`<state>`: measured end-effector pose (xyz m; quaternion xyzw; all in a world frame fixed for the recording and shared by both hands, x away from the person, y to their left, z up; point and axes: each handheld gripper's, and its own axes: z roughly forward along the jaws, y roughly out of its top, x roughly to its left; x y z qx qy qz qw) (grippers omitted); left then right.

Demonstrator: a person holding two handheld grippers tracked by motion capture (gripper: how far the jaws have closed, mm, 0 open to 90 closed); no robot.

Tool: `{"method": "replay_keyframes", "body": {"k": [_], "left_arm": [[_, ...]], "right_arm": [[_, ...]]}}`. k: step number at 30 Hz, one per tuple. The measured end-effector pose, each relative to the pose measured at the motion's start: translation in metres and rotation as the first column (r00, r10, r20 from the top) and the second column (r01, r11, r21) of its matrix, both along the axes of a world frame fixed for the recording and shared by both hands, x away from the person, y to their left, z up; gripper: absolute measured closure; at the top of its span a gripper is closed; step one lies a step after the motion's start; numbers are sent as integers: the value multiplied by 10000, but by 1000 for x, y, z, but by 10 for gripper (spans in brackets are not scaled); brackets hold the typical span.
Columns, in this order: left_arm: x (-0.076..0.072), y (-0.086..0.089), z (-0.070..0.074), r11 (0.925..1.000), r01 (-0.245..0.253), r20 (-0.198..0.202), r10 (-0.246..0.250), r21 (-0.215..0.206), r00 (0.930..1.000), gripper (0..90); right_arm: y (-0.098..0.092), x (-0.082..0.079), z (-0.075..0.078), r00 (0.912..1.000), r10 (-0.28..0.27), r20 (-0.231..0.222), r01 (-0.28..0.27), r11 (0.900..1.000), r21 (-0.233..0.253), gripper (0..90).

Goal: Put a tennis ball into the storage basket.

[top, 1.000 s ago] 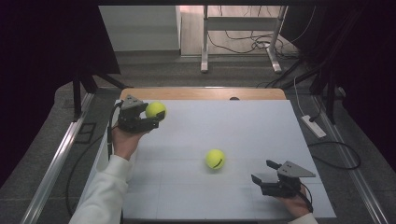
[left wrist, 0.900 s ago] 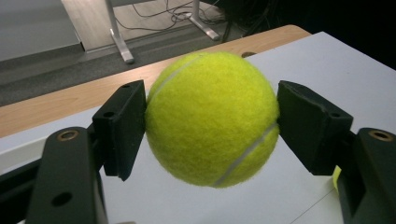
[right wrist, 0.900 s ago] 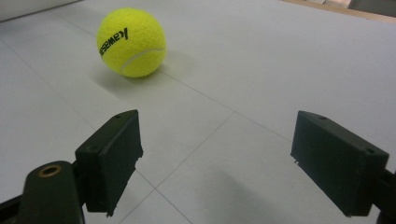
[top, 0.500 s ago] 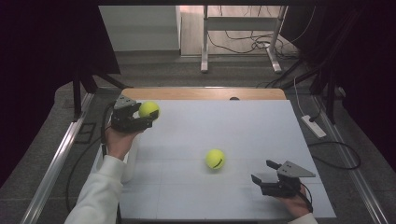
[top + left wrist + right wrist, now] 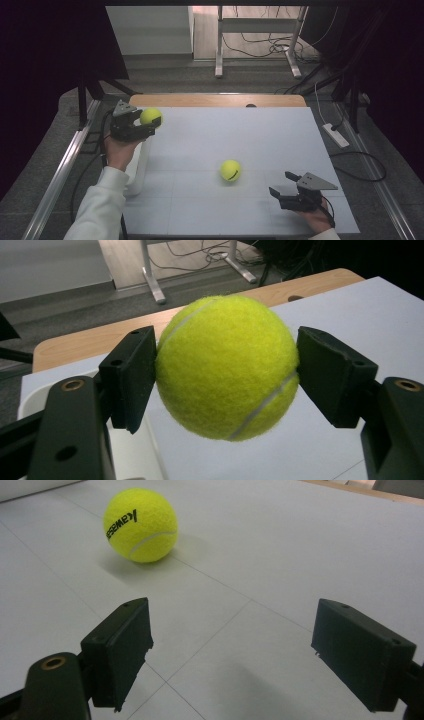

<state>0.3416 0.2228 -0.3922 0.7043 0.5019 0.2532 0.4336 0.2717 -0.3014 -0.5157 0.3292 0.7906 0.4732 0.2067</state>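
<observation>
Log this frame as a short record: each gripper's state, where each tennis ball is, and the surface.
left gripper: shut on held tennis ball, lifted near the table's far left corner
right gripper: jaws open, nothing between them, near right of the table
loose tennis ball: lies on the table, apart from the right gripper
surface: white table, wooden strip along far edge
white bin: at the table's left edge

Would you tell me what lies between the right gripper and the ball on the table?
Nothing: in the right gripper view, only bare table separates the open right gripper from the ball.

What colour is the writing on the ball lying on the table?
Black, clearest in the right gripper view on the yellow ball.
</observation>
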Motion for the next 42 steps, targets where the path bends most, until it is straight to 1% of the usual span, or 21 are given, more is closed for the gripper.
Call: {"method": "replay_keyframes", "body": {"k": [3, 7, 11, 15, 16, 23, 42], "left_arm": [[-1, 5, -1, 9999, -109, -30, 109, 18, 9999, 281], [-2, 10, -1, 9997, -222, -81, 223, 59, 9997, 281], [-2, 16, -1, 9993, -365, -88, 365, 9, 9993, 281], [-2, 21, 0, 9987, -503, -96, 504, 92, 9987, 281], [-1, 25, 0, 9982, -593, -124, 594, 131, 9982, 281], [-1, 32, 0, 9969, -780, -163, 782, 131, 9968, 281], [11, 44, -11, 9925, -1187, -629, 1203, 291, 9907, 281]], "right_arm": [[0, 0, 0, 10000, -19, 0, 19, 10000, -67, 157], [0, 0, 0, 10000, -9, -4, 9, 10000, -24, 157], [0, 0, 0, 10000, -24, -11, 24, 10000, -16, 157], [0, 0, 0, 10000, -25, 2, 25, 10000, -13, 157], [0, 0, 0, 10000, -26, -4, 26, 10000, -3, 157], [0, 0, 0, 10000, -34, -6, 34, 10000, 1, 157], [-1, 0, 0, 10000, -65, -13, 65, 10000, 1, 156]]}}
